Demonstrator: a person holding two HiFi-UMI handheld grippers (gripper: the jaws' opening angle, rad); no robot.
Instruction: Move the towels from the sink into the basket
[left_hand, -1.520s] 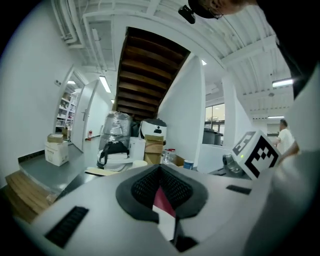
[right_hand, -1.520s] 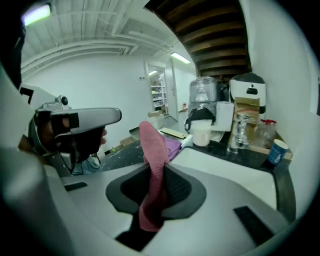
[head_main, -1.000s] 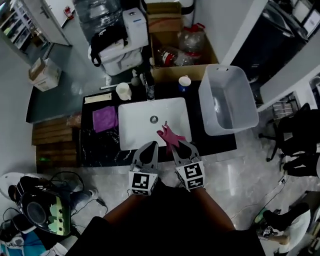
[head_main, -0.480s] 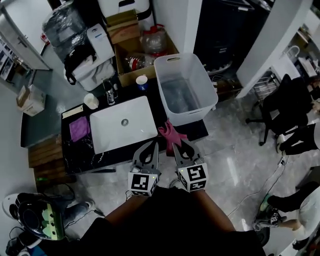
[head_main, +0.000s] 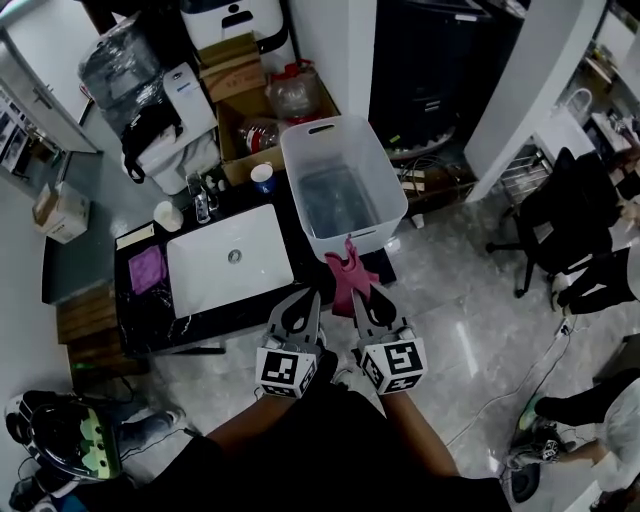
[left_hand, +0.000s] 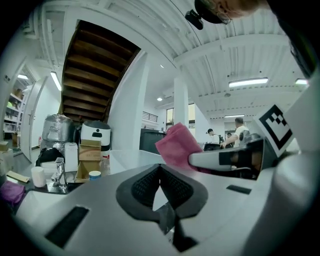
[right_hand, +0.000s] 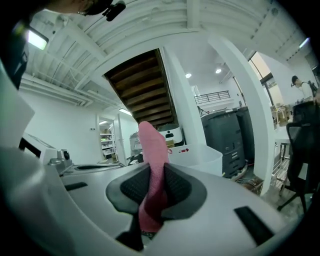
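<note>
In the head view, two handheld grippers reach forward side by side. The right gripper (head_main: 362, 296) holds one pink towel (head_main: 345, 274), which stands up from its tips right at the near wall of the one translucent white plastic basket (head_main: 300, 214). The left gripper (head_main: 311, 304) is just beside it to the left, apart from the towel. Left of the basket lies one white rectangular sink (head_main: 262, 274), set in a black counter (head_main: 205, 315). One purple cloth (head_main: 147, 269) lies flat on the counter, left of the sink. Beyond the sink's far edge stand a metal faucet (head_main: 201, 207) and two cups, a plain white cup (head_main: 168, 216) and a blue-topped cup (head_main: 262, 178).

In the left gripper view, that gripper's two dark pads meet at their tips with nothing between them. The pink towel shows beyond, to the right, pinched in the other gripper.

In the right gripper view, the jaws stand narrow and clamp the pink towel, which rises upright between the pads. The basket is just beyond on the right.
</note>
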